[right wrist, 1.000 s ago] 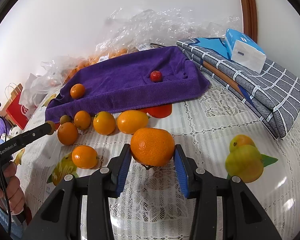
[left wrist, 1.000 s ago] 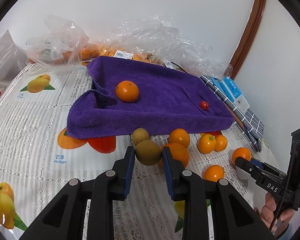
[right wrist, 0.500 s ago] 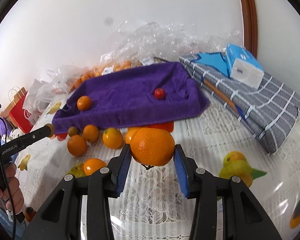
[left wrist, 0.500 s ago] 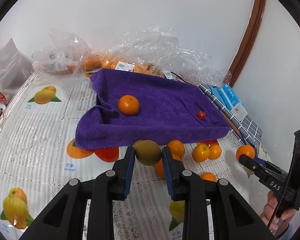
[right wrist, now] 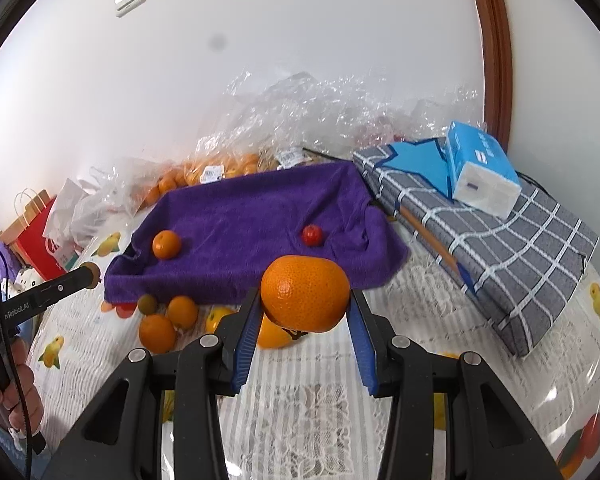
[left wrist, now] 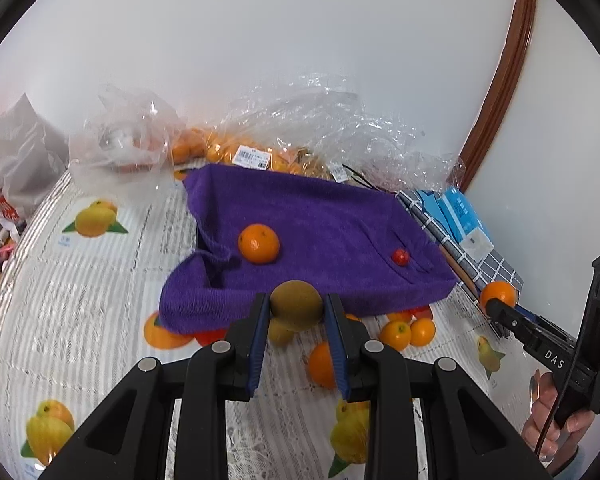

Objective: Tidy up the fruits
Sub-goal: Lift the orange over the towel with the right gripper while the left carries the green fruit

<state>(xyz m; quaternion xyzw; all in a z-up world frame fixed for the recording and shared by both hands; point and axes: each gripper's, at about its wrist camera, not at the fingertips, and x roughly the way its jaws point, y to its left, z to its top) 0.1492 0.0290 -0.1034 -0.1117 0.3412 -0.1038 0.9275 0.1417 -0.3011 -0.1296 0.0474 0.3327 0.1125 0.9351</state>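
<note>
My left gripper (left wrist: 296, 312) is shut on a brown-green kiwi (left wrist: 296, 305), lifted above the tablecloth in front of the purple towel (left wrist: 332, 216). My right gripper (right wrist: 305, 308) is shut on a large orange (right wrist: 305, 294), also held in the air; the same gripper shows at the right of the left wrist view (left wrist: 496, 300). An orange (left wrist: 259, 243) and a small red fruit (left wrist: 400, 256) lie on the towel. Loose on the cloth below the towel's front edge are another kiwi (right wrist: 147, 303) and several oranges (right wrist: 157, 332).
Clear plastic bags (left wrist: 292, 148) of oranges sit behind the towel by the wall. A folded grey checked cloth (right wrist: 500, 248) with a blue tissue pack (right wrist: 480, 172) lies to the right. A red paper bag (right wrist: 36, 236) stands far left. A person's hand (right wrist: 16, 392) holds the left handle.
Both grippers have risen with their fruit, the kiwi and the large orange, so the towel and the loose fruit now sit lower and farther off in both views.
</note>
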